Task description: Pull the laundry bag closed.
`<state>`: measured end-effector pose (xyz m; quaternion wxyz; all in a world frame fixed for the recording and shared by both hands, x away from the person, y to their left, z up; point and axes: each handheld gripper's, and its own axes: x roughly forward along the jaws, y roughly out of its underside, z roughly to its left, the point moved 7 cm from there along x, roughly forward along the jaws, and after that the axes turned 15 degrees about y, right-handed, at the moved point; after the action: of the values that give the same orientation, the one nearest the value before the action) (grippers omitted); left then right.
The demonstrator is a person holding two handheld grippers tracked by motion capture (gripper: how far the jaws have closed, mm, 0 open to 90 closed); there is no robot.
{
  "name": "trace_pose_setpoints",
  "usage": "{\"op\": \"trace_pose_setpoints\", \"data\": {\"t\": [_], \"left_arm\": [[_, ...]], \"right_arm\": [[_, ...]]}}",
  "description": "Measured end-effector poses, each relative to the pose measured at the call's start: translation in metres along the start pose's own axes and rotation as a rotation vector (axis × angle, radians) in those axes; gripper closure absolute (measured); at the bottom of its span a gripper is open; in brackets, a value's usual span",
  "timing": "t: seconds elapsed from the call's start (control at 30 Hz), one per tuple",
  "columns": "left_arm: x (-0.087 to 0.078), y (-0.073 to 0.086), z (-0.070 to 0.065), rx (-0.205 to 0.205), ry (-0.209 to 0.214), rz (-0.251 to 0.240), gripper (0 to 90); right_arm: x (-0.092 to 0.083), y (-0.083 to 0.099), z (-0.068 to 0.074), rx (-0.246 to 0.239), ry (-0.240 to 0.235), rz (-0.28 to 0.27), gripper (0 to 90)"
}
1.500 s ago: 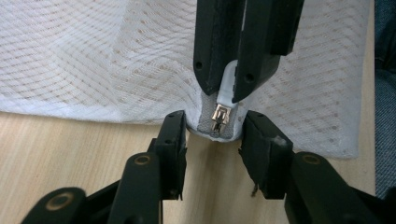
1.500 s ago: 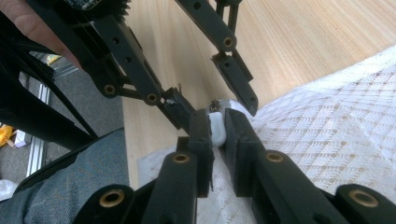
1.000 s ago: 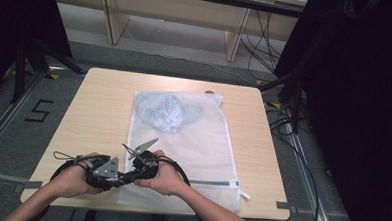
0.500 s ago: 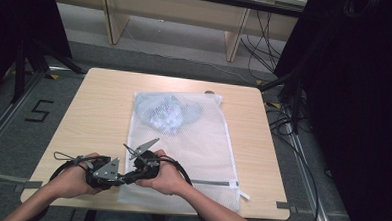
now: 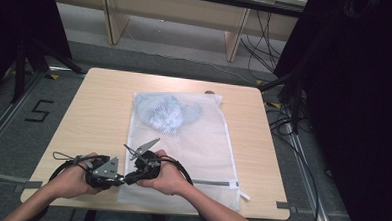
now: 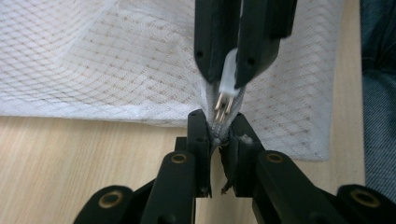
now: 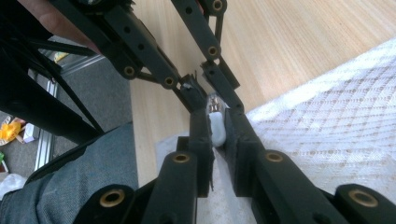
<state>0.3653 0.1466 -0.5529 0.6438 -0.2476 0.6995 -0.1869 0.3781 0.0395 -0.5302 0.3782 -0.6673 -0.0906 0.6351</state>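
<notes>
Gripping a white mesh laundry bag [image 5: 197, 145] at its near left corner — both grippers nose to nose.
Lying flat on the wooden table [image 5: 99, 101], blue garment [image 5: 166, 111] bunched at far end; right gripper [image 7: 216, 133] clamping the white zipper pull [image 6: 229, 79], left gripper [image 6: 219, 135] just closed onto the zipper end — wider earlier.

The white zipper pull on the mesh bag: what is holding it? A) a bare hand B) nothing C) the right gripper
C: in the right gripper view, the right gripper pinches the white zipper pull while the left gripper clamps the mesh laundry bag edge.
</notes>
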Motion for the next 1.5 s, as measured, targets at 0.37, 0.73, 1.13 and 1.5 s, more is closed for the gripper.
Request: {"op": "trace_pose_setpoints", "data": {"t": [0.37, 0.73, 1.13, 1.5], "left_arm": [[0.001, 0.000, -0.001, -0.040, 0.027, -0.033, 81.2], [-0.001, 0.003, -0.001, -0.035, 0.020, -0.003, 81.3], [0.000, 0.003, -0.002, -0.039, 0.030, 0.003, 81.3], [0.000, 0.006, -0.001, -0.057, 0.021, 0.015, 81.4]], "right_arm": [[-0.002, 0.004, -0.002, -0.002, 0.013, 0.009, 82.8], [-0.005, 0.010, -0.004, -0.013, 0.025, 0.024, 82.8], [-0.009, 0.017, -0.004, -0.015, 0.041, 0.056, 82.8], [-0.012, 0.024, -0.009, -0.025, 0.054, 0.067, 82.9]]}}
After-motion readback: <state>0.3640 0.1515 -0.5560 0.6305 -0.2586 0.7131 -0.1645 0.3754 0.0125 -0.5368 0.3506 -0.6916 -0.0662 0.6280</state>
